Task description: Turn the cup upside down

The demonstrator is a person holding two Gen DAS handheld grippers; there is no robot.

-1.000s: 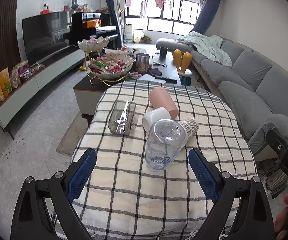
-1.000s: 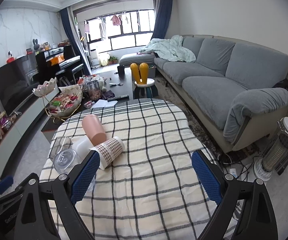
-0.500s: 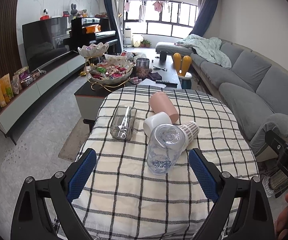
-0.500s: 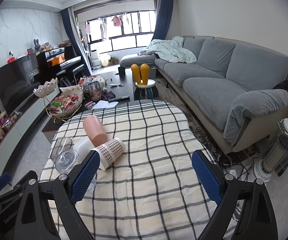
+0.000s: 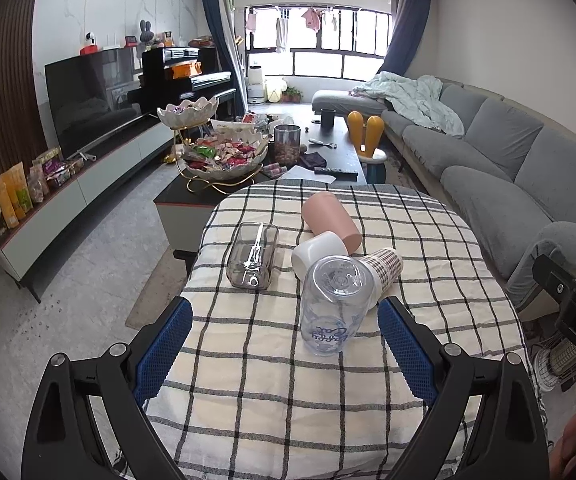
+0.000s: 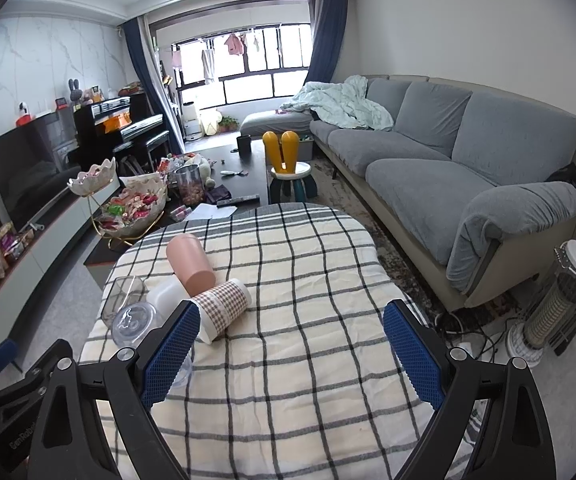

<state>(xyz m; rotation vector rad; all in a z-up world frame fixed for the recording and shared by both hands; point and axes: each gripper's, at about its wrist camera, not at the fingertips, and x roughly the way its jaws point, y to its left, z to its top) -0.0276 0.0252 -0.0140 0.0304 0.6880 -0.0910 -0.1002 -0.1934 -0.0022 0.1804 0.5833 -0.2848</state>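
Clear plastic cup (image 5: 333,306) with blue script printed near the rim, lying on its side on the checked cloth of the counter (image 5: 288,392), base turned toward the left camera. Probably light, stiff and thin-walled, with a smooth, slippery skin; likely to roll or squirt out under a hard pinch. Best taken across the middle of the barrel, with modest squeeze, then rotated until the rim meets the cloth.

Touching the clear cup on its far side: a white cup (image 5: 317,250) and a plaid paper cup (image 5: 383,270), both toppled. Just beyond the clear cup, a pink tumbler (image 5: 329,220), also on its side. Left of the clear cup and apart from it, a clear square glass (image 5: 252,256) lying down.

Left gripper (image 5: 284,344) short of the clear cup, blue-padded fingers (image 5: 162,344) spread wide, nothing between them. Right gripper (image 6: 291,354) to the right of the clear cup over bare cloth, fingers (image 6: 413,354) likewise wide apart and empty.
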